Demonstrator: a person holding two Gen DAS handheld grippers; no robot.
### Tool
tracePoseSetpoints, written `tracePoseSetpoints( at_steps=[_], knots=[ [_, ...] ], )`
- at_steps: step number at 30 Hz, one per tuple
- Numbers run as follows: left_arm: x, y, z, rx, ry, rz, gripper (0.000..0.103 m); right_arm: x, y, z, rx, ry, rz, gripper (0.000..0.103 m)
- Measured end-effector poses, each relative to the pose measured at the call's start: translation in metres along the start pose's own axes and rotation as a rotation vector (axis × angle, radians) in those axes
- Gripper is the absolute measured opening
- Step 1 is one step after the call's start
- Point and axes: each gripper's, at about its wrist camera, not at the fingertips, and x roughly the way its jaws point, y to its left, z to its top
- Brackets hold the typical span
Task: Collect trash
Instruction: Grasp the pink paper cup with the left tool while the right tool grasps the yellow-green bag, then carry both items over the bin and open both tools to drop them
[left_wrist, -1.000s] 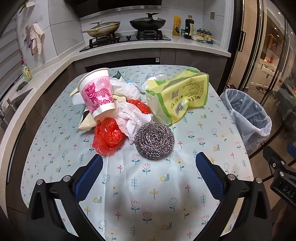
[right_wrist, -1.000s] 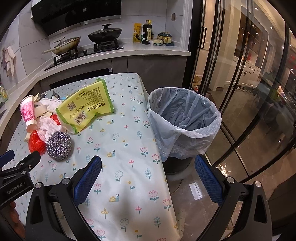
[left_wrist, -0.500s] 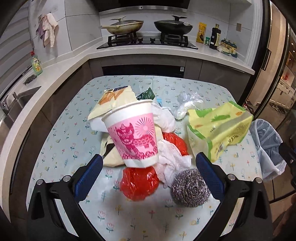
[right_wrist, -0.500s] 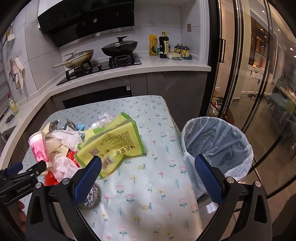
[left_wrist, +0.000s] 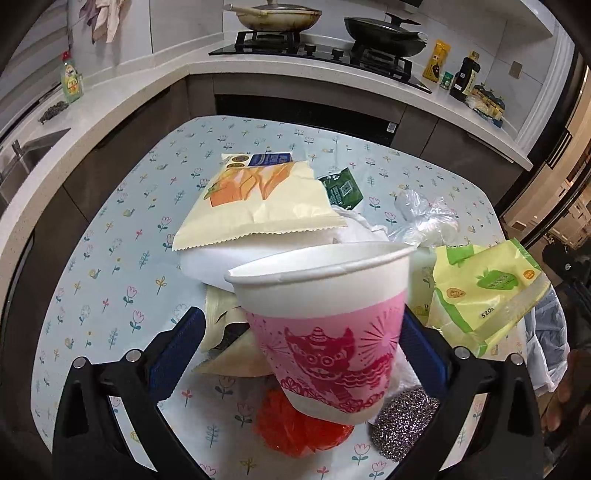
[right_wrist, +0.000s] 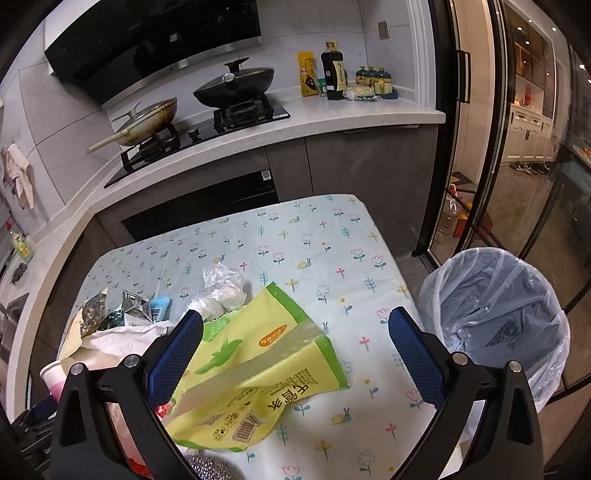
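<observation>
Cup (left_wrist: 325, 325) sits between wide-spread left gripper (left_wrist: 295, 347) fingers, seemingly ungripped; right gripper (right_wrist: 295, 350) gapes empty.

Both views are evenly lit from overhead indoor light w/ soft, faint shadows under the trash pile. Heavy fisheye distortion: counter edges and door frames bow hard toward the rims, and the corners go black w/ vignetting. In the left wrist view the paper cup (left_wrist: 325, 325) sits very close to the lens, bright white at its rim, slightly soft. Table cloth (left_wrist: 122, 236) looks cool and washed, a bit bluish. In the right wrist view small ceiling spots glare top right, and the glass doors (right_wrist: 517, 166) carry reflections. Bin liner (right_wrist: 495, 306) catches mild sheen. The range hood (right_wrist: 155, 44) area stays dark. Bottom edges are dim and slightly blurred.
</observation>
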Motion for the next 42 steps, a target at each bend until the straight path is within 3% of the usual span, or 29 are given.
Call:
tracePoseSetpoints(
  at_steps=[5, 8, 18, 22, 33, 42],
  knots=[
    [0.006, 0.016, 0.002, -0.061, 0.016, -0.068, 0.094, 0.026, 0.008, -0.016, -0.022, 0.065, -0.004, 0.090],
    [0.005, 0.018, 0.000, -0.048, 0.028, -0.107, 0.082, 0.034, 0.010, -0.026, -0.028, 0.098, -0.009, 0.083],
    [-0.007, 0.016, -0.017, 0.011, 0.047, -0.147, 0.046, 0.015, 0.003, -0.049, -0.013, 0.119, -0.023, 0.038],
    [-0.019, 0.017, -0.021, 0.018, 0.033, -0.165, 0.044, -0.007, -0.002, -0.049, -0.011, 0.080, -0.039, 0.029],
    [-0.070, 0.003, -0.023, 0.076, -0.058, -0.223, 0.043, -0.076, -0.031, -0.029, 0.046, -0.075, -0.066, 0.027],
    [-0.100, -0.068, -0.023, 0.255, -0.126, -0.292, 0.043, -0.116, -0.091, -0.014, 0.153, -0.184, -0.165, 0.027]
  ],
)
